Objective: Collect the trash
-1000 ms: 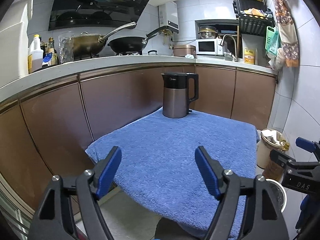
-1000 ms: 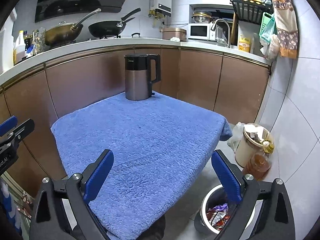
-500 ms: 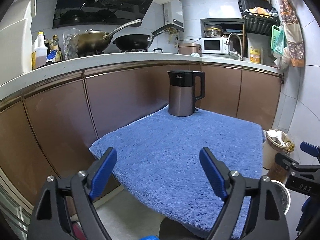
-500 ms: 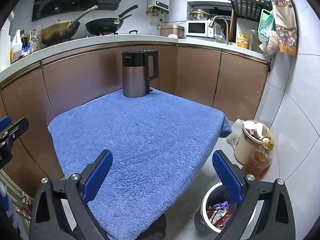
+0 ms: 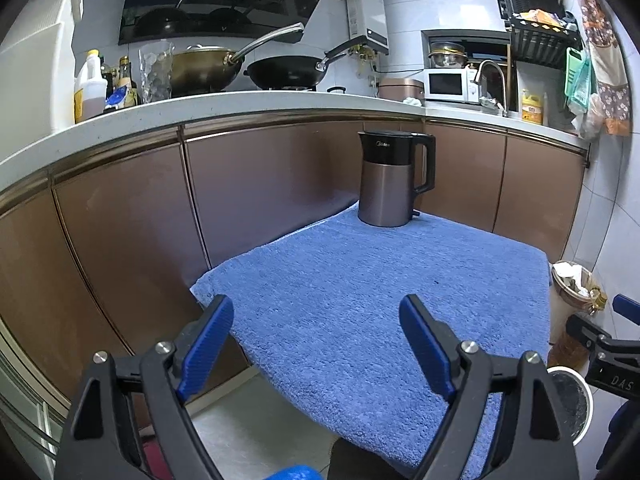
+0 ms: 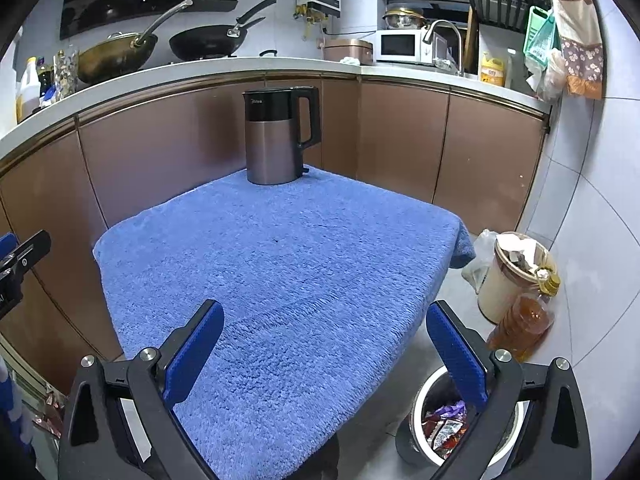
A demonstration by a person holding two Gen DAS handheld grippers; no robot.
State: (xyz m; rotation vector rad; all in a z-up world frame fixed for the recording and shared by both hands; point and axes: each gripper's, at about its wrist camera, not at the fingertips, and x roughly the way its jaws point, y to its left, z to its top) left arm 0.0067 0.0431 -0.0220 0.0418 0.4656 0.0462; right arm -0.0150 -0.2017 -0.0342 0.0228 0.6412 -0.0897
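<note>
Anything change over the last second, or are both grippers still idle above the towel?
Only a slight camera drift: the left gripper swung a little left, shifting the kettle rightward in its view. The right gripper barely moved. Both remain open and empty above the blue towel. The kettle and the wrappers in the trash bin are unchanged.
</note>
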